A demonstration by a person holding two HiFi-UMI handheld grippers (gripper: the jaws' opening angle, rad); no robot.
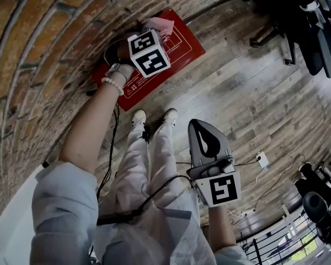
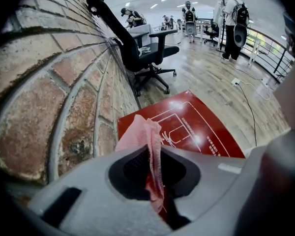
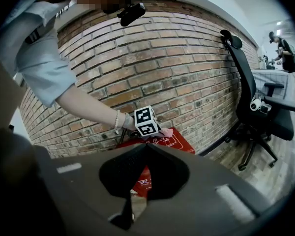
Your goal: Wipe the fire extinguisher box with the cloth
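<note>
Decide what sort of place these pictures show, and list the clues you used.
Most likely an open-plan office or studio: a swivel office chair stands on a wood-plank floor beside a bare brick wall, and a red fire extinguisher box sits at the wall's foot.

We see a pale pink cloth (image 2: 146, 136), a deep red fire extinguisher box (image 2: 201, 127) printed with white lines and lettering, a reddish-brown brick wall (image 3: 152, 58) with grey mortar, a floor (image 1: 248, 98) of streaked grey-brown planks, and a black-on-white marker cube (image 1: 148, 53)
</note>
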